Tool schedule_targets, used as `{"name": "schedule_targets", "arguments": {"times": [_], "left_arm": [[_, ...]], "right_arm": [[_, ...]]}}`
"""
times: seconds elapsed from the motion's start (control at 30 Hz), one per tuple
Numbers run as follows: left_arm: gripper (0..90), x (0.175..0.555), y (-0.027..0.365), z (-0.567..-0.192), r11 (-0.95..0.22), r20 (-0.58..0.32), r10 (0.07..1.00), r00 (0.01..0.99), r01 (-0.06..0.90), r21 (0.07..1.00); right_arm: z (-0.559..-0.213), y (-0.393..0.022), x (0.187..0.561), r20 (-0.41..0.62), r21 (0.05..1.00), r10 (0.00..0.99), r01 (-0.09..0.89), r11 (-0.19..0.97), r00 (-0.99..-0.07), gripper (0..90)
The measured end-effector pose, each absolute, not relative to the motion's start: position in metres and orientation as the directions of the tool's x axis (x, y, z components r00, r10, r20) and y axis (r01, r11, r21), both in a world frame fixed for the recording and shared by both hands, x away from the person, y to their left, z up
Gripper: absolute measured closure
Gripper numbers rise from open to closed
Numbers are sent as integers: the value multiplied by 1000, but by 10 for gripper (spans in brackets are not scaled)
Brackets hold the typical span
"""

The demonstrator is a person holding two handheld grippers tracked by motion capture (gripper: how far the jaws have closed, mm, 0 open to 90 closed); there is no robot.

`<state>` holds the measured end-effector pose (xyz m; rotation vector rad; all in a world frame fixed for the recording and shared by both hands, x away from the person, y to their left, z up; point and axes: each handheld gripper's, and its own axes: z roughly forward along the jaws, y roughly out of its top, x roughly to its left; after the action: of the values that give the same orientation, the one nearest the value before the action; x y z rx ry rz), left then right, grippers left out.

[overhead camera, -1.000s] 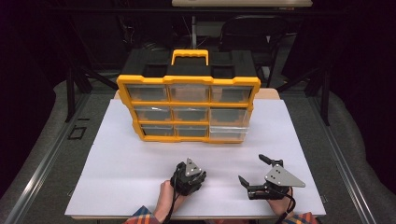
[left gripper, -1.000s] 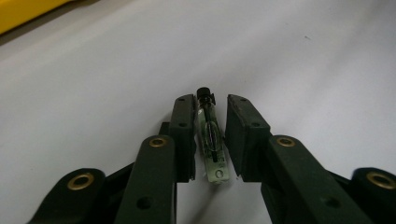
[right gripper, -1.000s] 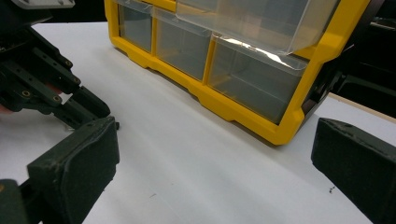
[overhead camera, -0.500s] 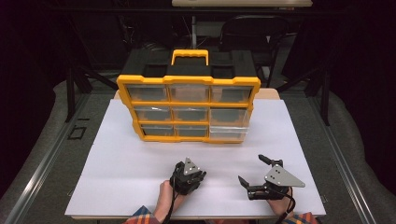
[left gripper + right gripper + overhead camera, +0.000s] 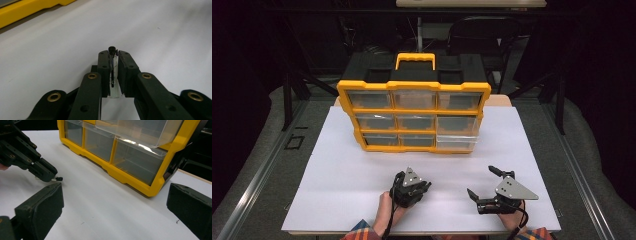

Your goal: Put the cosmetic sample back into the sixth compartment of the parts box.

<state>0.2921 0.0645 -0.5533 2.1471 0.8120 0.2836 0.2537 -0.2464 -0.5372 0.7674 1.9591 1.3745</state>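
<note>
My black left tongs (image 5: 113,75) pinch a clear vial (image 5: 114,85) with a black cap, over a white tabletop (image 5: 342,170). At twelve o'clock I see a yellow organizer (image 5: 412,116) with clear drawers; my sleeves (image 5: 362,232) are orange-blue plaid.

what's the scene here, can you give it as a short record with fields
left gripper: shut on a small clear vial with a black cap, low over the table
right gripper: open, holding nothing
organizer: yellow and black drawer case with clear drawers, upright at the back of the table; lower right drawer stands pulled out
table: white top
</note>
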Motion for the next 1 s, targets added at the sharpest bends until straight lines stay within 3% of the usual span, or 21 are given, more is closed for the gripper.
{"name": "schedule_targets", "arguments": {"times": [1.0], "left_arm": [[806,303,93,-545,-468,-68,617,784,436,769]], "right_arm": [[-538,-247,254,-158,947,747,115,300,-645,5]]}}
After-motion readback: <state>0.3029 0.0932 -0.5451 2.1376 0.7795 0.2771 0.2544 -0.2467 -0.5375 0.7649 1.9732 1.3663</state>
